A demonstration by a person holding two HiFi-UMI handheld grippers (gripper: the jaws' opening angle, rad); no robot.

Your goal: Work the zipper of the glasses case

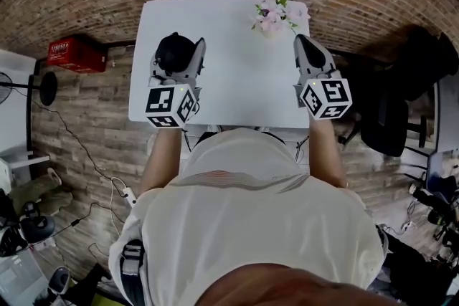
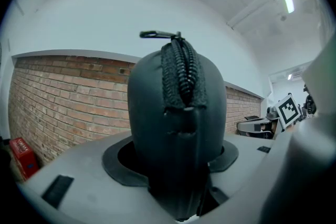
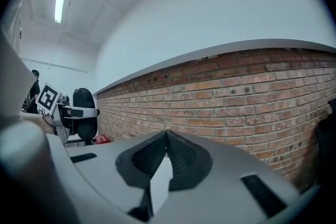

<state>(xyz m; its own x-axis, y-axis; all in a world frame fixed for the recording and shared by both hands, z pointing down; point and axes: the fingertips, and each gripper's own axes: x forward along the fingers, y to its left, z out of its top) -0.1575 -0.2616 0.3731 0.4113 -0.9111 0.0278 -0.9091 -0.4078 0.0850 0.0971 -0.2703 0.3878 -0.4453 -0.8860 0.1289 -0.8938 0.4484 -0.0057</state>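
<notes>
In the head view, a black fabric glasses case [image 1: 174, 52] stands on end between the jaws of my left gripper [image 1: 178, 62], over the left side of the table. The left gripper view has the case [image 2: 176, 113] filling the gap, with both pads against its sides. Its zipper [image 2: 181, 71] runs over the top, and the metal pull [image 2: 156, 34] sticks out to the left at the crest. My right gripper [image 1: 303, 41] is held over the table's right side. Its fingertips [image 3: 167, 135] meet with nothing between them. The two grippers are well apart.
A white table [image 1: 229, 93] lies below both grippers. A small vase of pink flowers [image 1: 275, 14] stands at its far right, just left of the right gripper. A red box [image 1: 75, 54] sits on the floor at left and a black chair [image 1: 401, 111] at right.
</notes>
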